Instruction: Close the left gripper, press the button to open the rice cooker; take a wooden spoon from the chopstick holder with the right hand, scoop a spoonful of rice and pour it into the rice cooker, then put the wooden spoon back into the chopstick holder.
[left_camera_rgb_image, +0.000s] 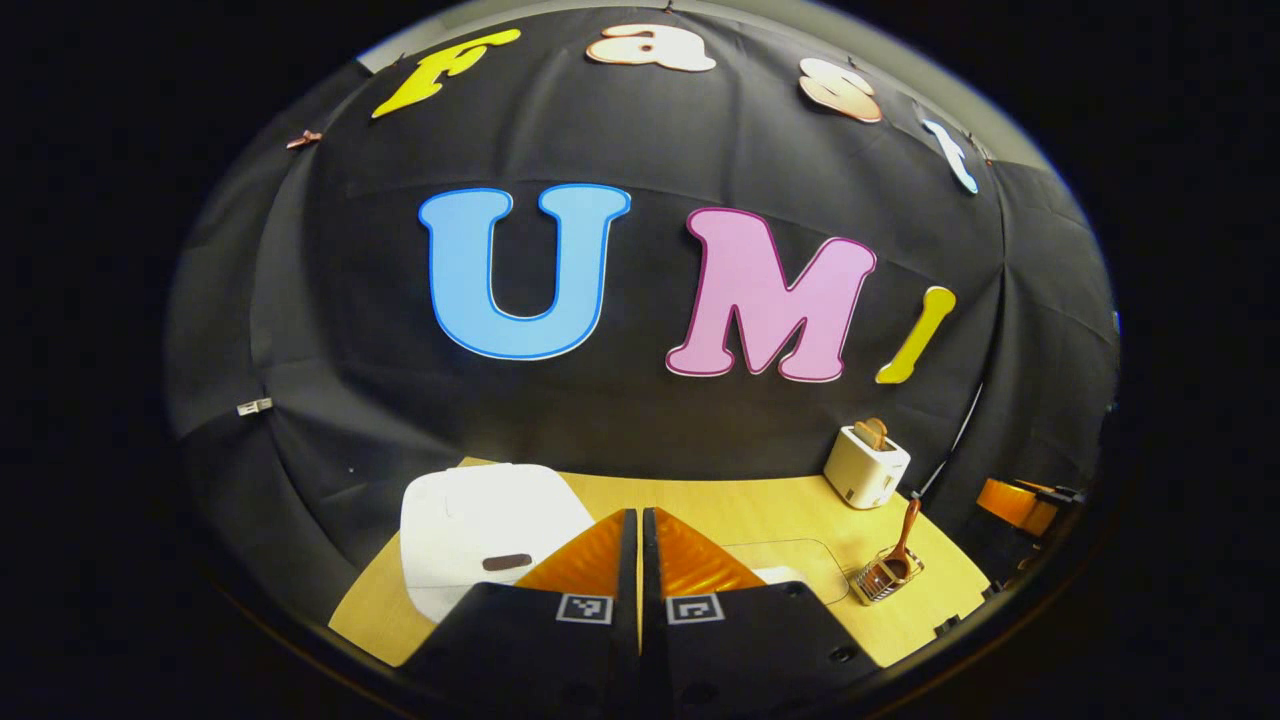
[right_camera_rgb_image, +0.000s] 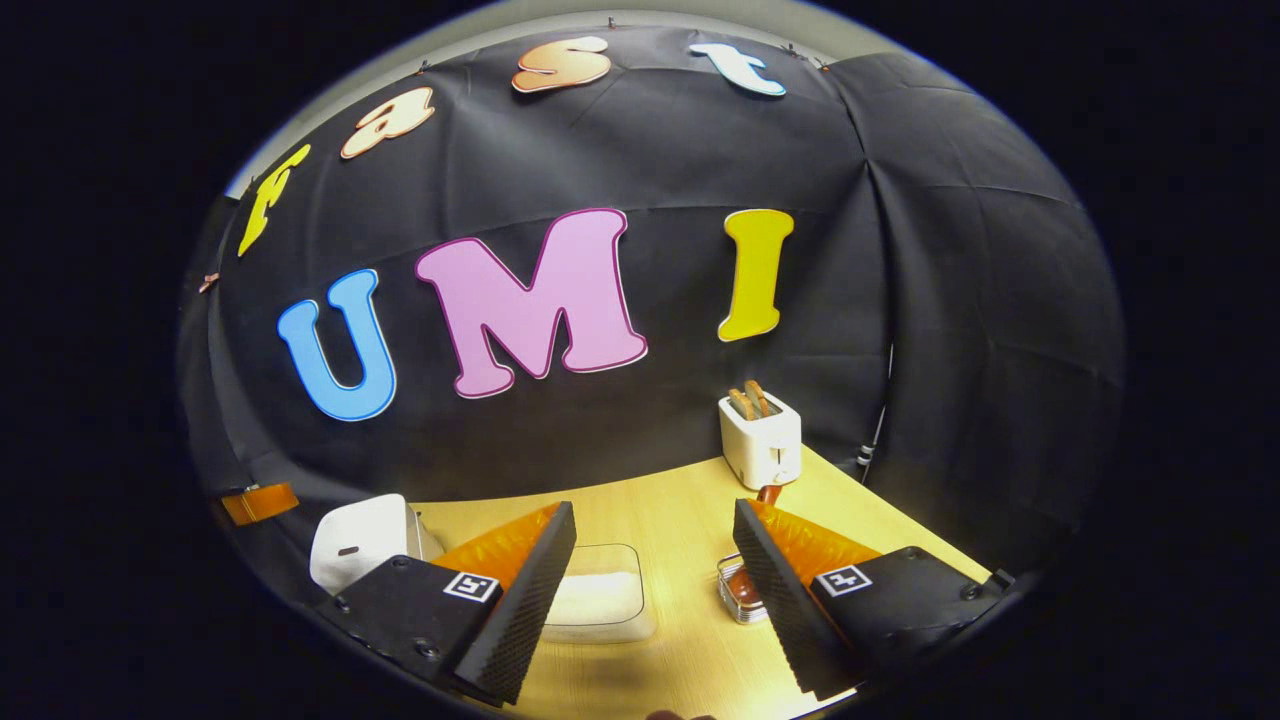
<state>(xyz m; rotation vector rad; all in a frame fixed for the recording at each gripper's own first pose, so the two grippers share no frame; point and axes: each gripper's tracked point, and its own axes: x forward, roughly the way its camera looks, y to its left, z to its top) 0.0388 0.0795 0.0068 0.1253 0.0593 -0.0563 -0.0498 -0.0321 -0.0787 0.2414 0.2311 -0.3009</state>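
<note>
In the left gripper view, the left claw is clenched: its two fingers stand side by side with only a thin slit between them, and they grasp nothing. Just behind the fingers, to the left, the white rice cooker sits on the wooden desk with its lid down, and the dark oval button on its front is close beside the left finger, but I cannot tell if they touch. To the right on the desk stands the wire chopstick holder, and the wooden spoon stands inside it, its handle leaning up and to the right. Farther back, near the cloth wall, is a white toaster with bread in its slot. A part of the other gripper shows at the right edge of this view. In the right gripper view, the right claw is released, with its fingers wide apart and nothing between them. Between the fingers lies a clear container with white rice in it. The chopstick holder is partly hidden behind the right finger, and the spoon handle rises just above this finger. The rice cooker is seen behind the left finger, and the toaster stands at the back of the desk.
</note>
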